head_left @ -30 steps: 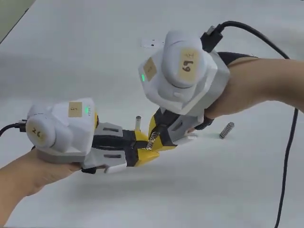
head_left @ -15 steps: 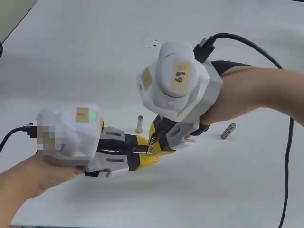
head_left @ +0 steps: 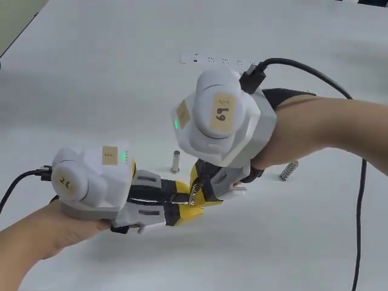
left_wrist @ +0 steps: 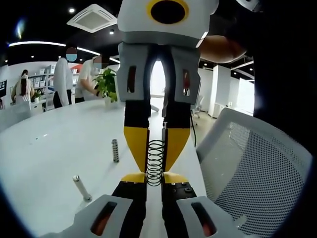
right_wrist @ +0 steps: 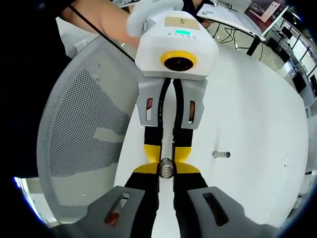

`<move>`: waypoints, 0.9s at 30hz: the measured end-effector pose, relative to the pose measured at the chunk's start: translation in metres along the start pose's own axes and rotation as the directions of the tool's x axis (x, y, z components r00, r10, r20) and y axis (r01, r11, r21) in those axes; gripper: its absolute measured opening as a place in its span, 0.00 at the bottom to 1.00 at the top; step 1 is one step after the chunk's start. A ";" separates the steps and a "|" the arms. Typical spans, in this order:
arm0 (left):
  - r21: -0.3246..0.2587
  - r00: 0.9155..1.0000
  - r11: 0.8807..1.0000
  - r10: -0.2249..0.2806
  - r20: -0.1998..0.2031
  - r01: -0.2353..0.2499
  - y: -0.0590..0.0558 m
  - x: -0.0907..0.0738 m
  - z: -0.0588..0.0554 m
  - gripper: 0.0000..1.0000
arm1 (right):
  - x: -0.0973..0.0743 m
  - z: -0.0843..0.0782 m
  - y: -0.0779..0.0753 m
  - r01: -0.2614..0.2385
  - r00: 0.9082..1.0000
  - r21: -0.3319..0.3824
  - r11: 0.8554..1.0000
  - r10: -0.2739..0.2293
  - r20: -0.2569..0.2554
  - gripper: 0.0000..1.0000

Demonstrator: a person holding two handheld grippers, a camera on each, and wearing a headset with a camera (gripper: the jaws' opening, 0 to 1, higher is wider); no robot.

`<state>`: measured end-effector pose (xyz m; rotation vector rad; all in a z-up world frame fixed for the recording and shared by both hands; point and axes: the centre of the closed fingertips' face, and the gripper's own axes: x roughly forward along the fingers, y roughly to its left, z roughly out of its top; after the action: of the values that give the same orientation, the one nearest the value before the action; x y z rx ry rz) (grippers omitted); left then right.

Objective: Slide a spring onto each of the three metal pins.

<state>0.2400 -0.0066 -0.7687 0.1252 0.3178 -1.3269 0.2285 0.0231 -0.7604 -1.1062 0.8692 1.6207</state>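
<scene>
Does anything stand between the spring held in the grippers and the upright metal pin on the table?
Nothing visible does. The small coiled steel spring is held by the right gripper; the short upright silver pin stands nearby on bare white table. The loose second spring lies aside.

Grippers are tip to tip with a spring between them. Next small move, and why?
Probably open the right gripper slightly to release the spring. It reaches the left gripper at its tips, and a thin pin seems to stick out past its far end, so it looks threaded, though the pin is hard to make out.
</scene>
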 end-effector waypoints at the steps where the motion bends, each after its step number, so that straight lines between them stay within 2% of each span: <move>1: -0.005 1.000 1.000 0.003 0.001 -0.003 0.001 -0.001 0.000 0.03 | 0.000 0.001 0.000 0.000 1.000 0.001 1.000 0.000 0.003 0.07; 10: -0.011 1.000 1.000 0.018 0.007 -0.018 0.004 -0.006 0.000 0.08 | -0.002 0.008 -0.006 0.006 1.000 -0.014 1.000 -0.006 0.009 0.07; 22: -0.029 0.998 0.997 0.067 -0.009 -0.067 0.014 -0.024 -0.007 0.15 | -0.004 0.003 -0.010 0.009 1.000 -0.007 1.000 -0.009 -0.007 0.07; 27: -0.037 0.996 0.995 0.092 0.006 -0.092 0.014 -0.033 -0.004 0.18 | -0.006 -0.002 -0.013 0.018 1.000 -0.006 1.000 -0.018 -0.018 0.07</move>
<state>0.2465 0.0292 -0.7641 0.1026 0.3261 -1.2295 0.2423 0.0229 -0.7563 -1.1310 0.8650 1.6016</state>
